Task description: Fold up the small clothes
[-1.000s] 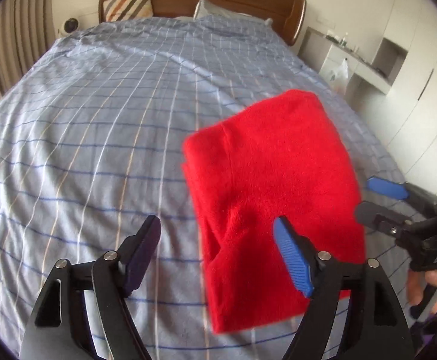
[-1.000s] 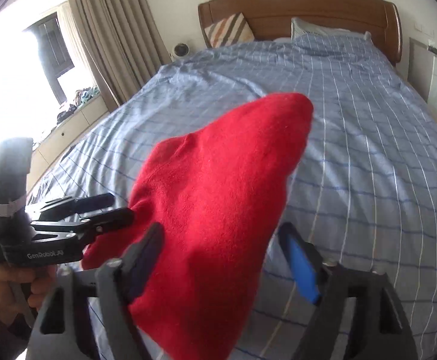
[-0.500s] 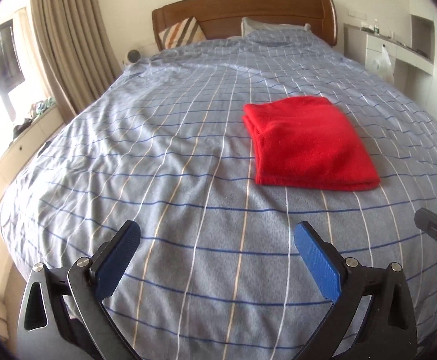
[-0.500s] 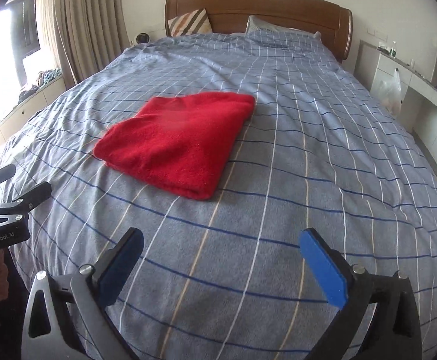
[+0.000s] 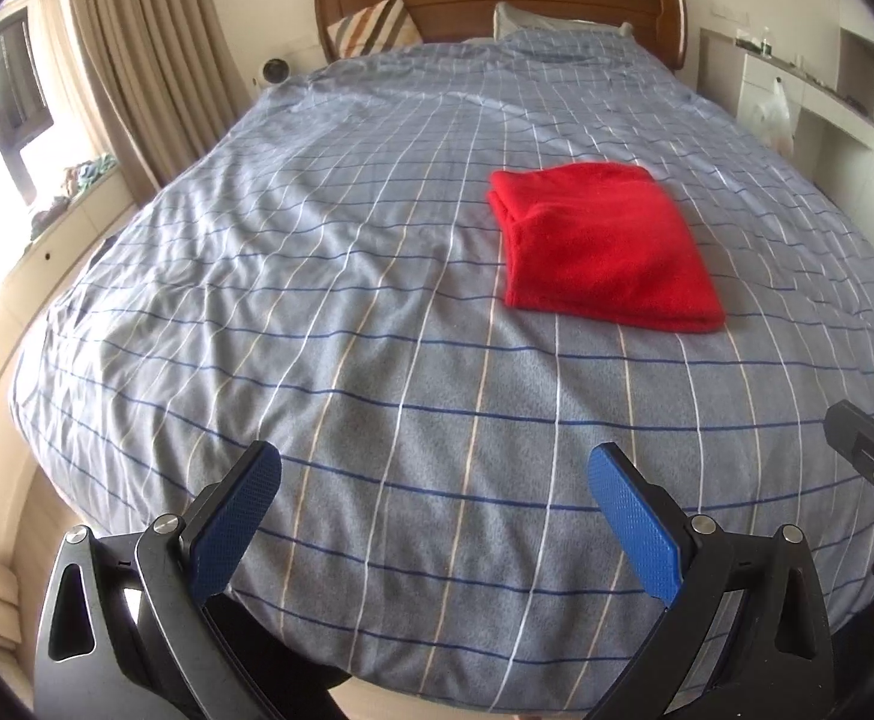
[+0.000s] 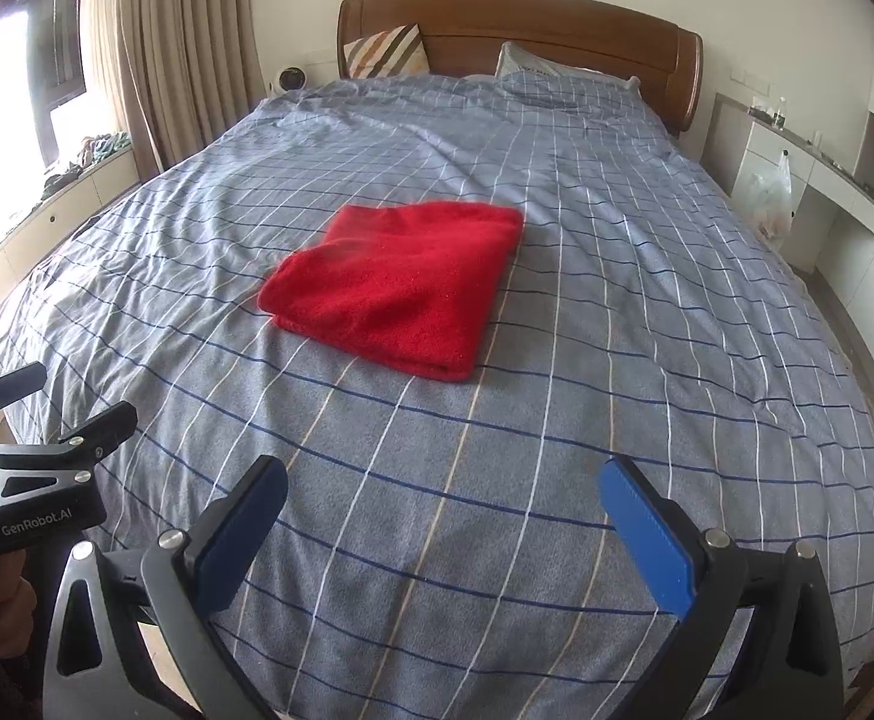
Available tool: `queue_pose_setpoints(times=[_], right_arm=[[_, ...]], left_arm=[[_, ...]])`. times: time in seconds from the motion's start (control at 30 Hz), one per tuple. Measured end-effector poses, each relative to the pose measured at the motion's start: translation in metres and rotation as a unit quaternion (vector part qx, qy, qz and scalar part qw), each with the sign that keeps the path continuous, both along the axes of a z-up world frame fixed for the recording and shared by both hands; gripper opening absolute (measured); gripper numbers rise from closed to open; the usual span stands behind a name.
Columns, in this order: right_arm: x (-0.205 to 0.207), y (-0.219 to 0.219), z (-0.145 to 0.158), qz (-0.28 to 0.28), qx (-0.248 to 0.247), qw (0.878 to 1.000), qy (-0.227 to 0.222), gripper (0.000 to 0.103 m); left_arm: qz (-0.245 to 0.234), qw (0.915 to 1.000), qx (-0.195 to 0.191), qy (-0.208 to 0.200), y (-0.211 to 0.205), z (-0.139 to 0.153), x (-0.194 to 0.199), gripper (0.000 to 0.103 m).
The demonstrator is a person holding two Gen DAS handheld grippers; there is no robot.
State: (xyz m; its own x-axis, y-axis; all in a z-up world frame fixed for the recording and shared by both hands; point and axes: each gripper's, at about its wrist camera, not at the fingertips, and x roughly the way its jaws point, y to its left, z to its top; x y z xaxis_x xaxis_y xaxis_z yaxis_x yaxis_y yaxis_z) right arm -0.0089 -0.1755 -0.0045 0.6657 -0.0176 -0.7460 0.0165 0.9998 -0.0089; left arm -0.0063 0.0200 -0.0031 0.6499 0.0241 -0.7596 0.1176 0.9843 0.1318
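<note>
Two grippers hang at the bed's foot, the left gripper (image 5: 434, 507) and the right gripper (image 6: 443, 519), each spread wide and empty. One folded red cloth (image 6: 401, 285) lies mid-bedspread (image 6: 647, 330) (two pillows beyond).

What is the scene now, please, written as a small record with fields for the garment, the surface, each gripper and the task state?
garment: red garment, folded into a flat rectangle, layered edges visible
surface: bed with a blue-grey checked cover; the garment lies on it
left gripper: left gripper, open, holds nothing, apart from the garment
right gripper: right gripper, open, holds nothing, apart from the garment
background: wooden headboard, striped pillow, curtain
task state: fold appears finished; neither gripper touches the cloth
</note>
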Motion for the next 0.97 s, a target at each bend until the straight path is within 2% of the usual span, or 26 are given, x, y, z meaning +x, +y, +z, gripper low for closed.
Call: queue_pose_setpoints(times=[0.17,0.43,0.7,0.97], right_arm=[[-0.007,0.006,0.011,-0.002,0.006,1.0,-0.004,0.103],[-0.012,0.014,0.03,0.0,0.001,1.0,-0.007,0.103],[-0.011,0.009,0.03,-0.016,-0.005,1.0,-0.005,0.103],[-0.01,0.008,0.03,-0.016,0.001,1.0,-0.006,0.103]], left_arm=[[-0.002,1.0,0.005,-0.001,-0.001,0.006,-0.004,0.103],[-0.005,0.9998,-0.018,-0.002,0.001,0.023,-0.004,0.103],[0.007,0.9996,-0.017,-0.021,0.002,0.029,-0.005,0.103],[0.002,0.9996,-0.018,-0.021,-0.002,0.03,-0.009,0.103]])
